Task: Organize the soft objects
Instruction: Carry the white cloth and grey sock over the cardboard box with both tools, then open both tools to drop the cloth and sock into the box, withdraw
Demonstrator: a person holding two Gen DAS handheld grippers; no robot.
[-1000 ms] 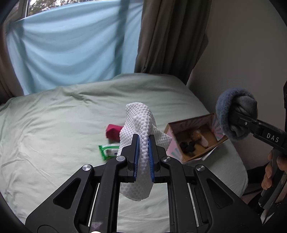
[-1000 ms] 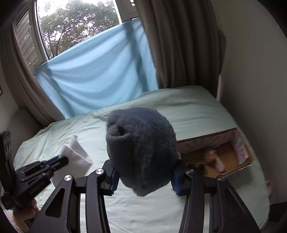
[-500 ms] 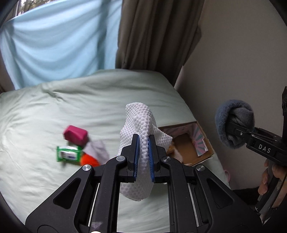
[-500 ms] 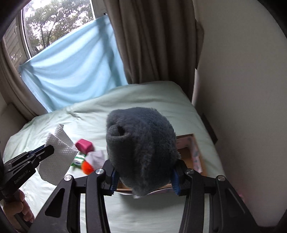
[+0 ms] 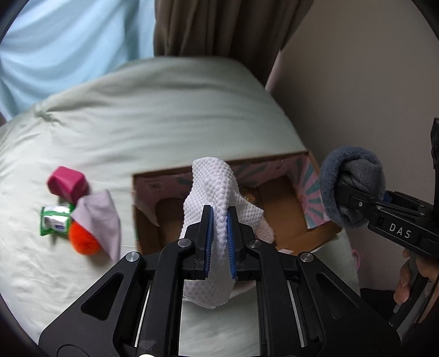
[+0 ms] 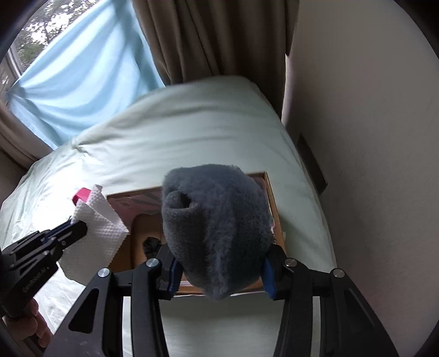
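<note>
My left gripper (image 5: 219,219) is shut on a white dimpled cloth (image 5: 216,192) that hangs above the near left part of an open cardboard box (image 5: 285,162). My right gripper (image 6: 219,272) is shut on a rolled grey fleece bundle (image 6: 216,219), held over the same box (image 6: 274,203). In the left wrist view the fleece bundle (image 5: 348,186) and right gripper (image 5: 354,197) sit at the box's right side. In the right wrist view the cloth (image 6: 96,217) and left gripper (image 6: 74,225) are at the box's left side.
On the pale green bedsheet (image 5: 137,123), left of the box, lie a pink block (image 5: 67,184), a green packet (image 5: 53,219), an orange pompom (image 5: 82,241) and a lilac cloth (image 5: 101,217). A dark item (image 6: 151,243) lies inside the box. A wall (image 5: 356,82) and curtain (image 5: 219,24) border the bed.
Both grippers have moved forward and down toward the box, which now looks larger and lies under them. Each still holds its item.
</note>
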